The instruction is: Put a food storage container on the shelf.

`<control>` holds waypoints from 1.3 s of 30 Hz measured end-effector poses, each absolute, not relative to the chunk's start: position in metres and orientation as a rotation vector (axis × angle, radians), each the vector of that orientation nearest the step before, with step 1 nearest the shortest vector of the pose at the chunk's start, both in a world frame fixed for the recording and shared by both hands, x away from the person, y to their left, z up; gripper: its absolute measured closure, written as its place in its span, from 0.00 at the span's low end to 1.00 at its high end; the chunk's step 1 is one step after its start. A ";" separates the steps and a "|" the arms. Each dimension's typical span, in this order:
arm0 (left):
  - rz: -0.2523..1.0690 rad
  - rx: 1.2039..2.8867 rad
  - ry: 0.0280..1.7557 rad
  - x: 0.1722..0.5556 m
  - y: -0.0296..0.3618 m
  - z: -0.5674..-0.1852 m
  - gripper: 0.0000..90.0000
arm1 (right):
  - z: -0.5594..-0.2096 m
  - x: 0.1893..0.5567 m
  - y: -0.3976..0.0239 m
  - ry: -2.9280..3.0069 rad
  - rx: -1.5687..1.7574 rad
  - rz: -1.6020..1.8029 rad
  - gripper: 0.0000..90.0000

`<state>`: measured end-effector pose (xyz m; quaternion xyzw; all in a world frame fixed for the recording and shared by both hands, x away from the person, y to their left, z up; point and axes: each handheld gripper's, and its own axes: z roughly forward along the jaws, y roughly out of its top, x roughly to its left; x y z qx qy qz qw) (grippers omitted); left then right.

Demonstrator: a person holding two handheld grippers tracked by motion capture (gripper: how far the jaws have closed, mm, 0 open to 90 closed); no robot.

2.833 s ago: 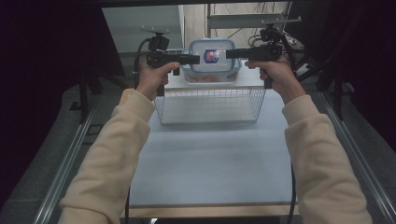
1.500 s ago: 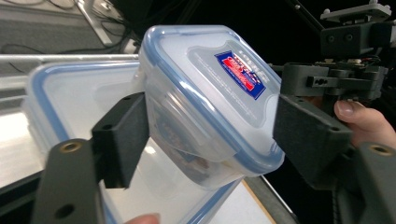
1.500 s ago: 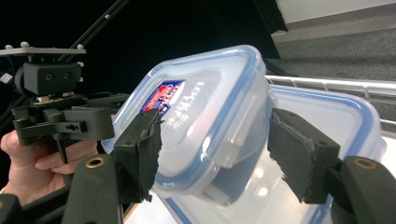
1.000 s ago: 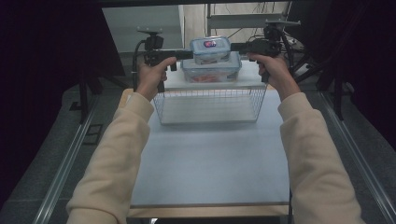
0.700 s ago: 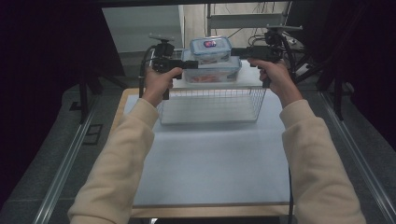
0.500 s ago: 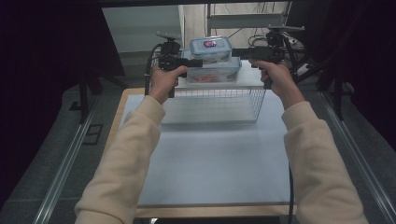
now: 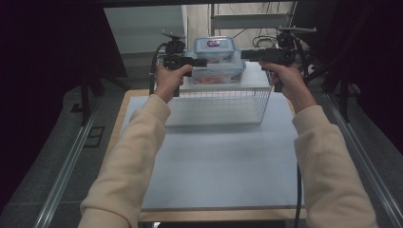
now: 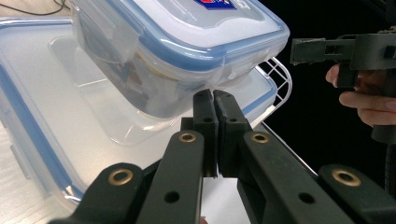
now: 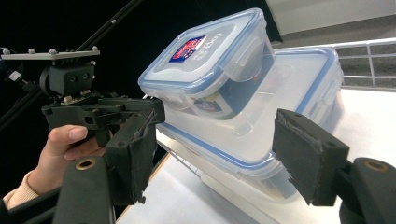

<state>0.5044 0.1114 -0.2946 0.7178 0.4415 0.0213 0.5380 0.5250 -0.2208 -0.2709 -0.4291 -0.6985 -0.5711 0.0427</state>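
Both hands have closed in on the stacked boxes [image 7: 215, 59]: left hand-held gripper [image 8: 214, 100] now empty and closed, right hand-held gripper [image 9: 212, 154] open, boxes not yet gripped.

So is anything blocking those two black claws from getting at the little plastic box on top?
Nothing visible does. The small clear blue-rimmed lidded box sits on a larger clear lidded box over the white wire basket, with open air at its sides. The left gripper, fingers shut, is right beside it; the right gripper stands open, facing it.
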 end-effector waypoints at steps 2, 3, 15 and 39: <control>0.052 1.708 1.052 0.505 0.111 -0.295 0.98 | -0.272 0.525 -0.221 -2.143 -1.309 -1.747 0.34; 0.048 1.707 1.053 0.505 0.111 -0.295 0.99 | -0.272 0.525 -0.222 -2.148 -1.307 -1.744 0.34; 0.048 1.701 1.031 0.486 0.119 -0.297 0.99 | -0.278 0.517 -0.225 -2.151 -1.312 -1.741 0.34; 0.040 1.642 1.018 0.396 0.166 -0.349 0.99 | -0.327 0.469 -0.240 -2.099 -1.227 -1.794 0.33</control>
